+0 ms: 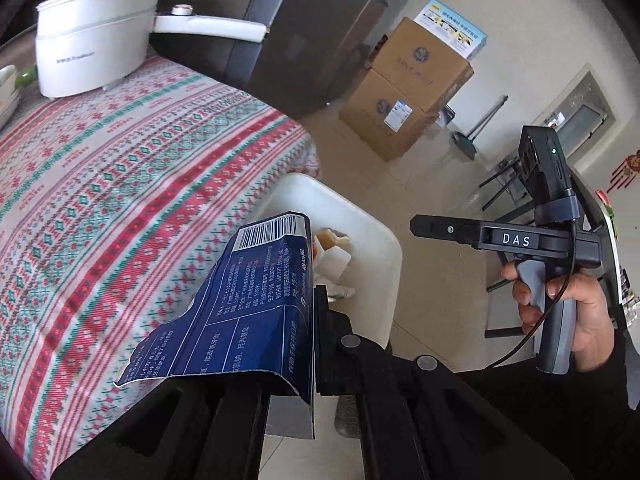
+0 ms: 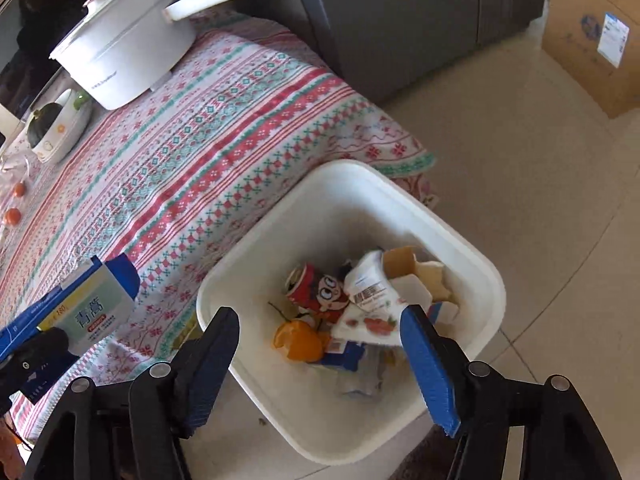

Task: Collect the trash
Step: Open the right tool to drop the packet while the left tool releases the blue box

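A white pot point(image 2: 124, 52) and a bowl point(image 2: 60, 128) are sitting upper left on the desk point(image 2: 208, 152), a white bin point(image 2: 472, 248) standing on the floor point(image 2: 540, 160) lower right.

Right claw point(image 2: 320, 360) open, empty, above white bin point(image 2: 476, 256); red can point(image 2: 316, 290), orange peel point(image 2: 298, 340) inside.

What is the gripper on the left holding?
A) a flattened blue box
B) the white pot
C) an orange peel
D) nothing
A: the left gripper has its jaws shut on a flattened blue box with a barcode, over the edge of the patterned tablecloth beside the white trash bin.
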